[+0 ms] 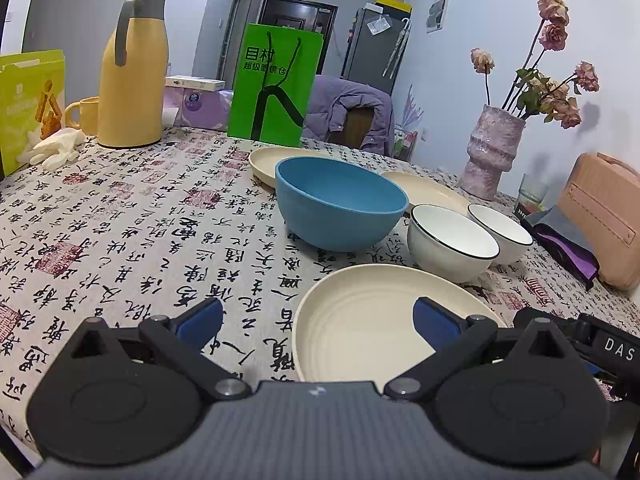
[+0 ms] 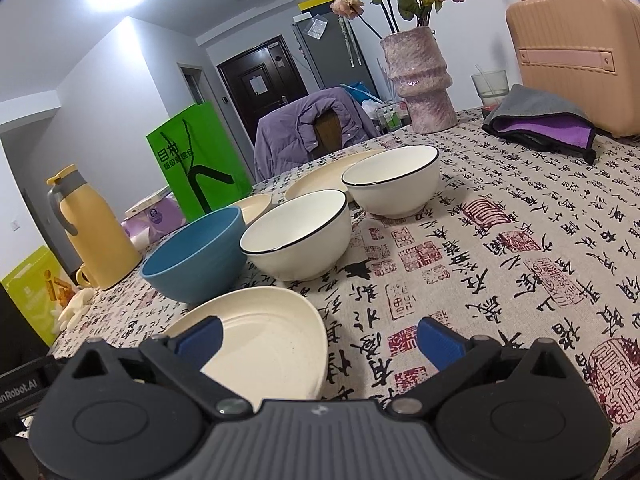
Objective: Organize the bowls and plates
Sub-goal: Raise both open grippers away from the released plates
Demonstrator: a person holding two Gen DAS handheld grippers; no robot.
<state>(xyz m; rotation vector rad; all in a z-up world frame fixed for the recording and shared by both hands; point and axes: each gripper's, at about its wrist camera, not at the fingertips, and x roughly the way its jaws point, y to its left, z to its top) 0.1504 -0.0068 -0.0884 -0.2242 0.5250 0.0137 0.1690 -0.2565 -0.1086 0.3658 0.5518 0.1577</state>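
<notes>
Left gripper [image 1: 318, 322]: jaws spread fully wide, nothing held. Its right blue pad hangs over the near cream plate [image 1: 360, 320], without gripping it; its left pad is over bare tablecloth [image 1: 140, 232].

Right gripper [image 2: 318, 340]: jaws likewise spread fully wide, nothing held. Its left pad overlaps the same near cream plate [image 2: 260, 336] in the picture; its right pad is over the cloth.

Containers on the table, all upright:
- Blue bowl [image 1: 340, 208], just behind the near plate. Interior visible in part; no contents seen.
- Near white bowl [image 1: 452, 240] with dark rim line, beside the blue bowl on its right. Empty.
- Far white bowl [image 1: 500, 232], same pattern, close beside the first; whether they touch cannot be told. Empty as far as the interior shows.
- Second cream plate [image 1: 428, 190], behind the white bowls. Empty where visible.
- Third cream plate [image 1: 268, 162], behind the blue bowl, partly hidden by it.
- Near cream plate: empty.

Other vessels: a pink textured vase [image 1: 490, 148] holds dried roses [image 1: 556, 92]; a drinking glass [image 1: 532, 190] stands beside it, contents unclear. A yellow thermos jug [image 1: 132, 76] with lid on and a yellow mug [image 1: 86, 114] stand at far left. A green paper bag [image 1: 276, 84] stands upright; its inside is not visible.
</notes>
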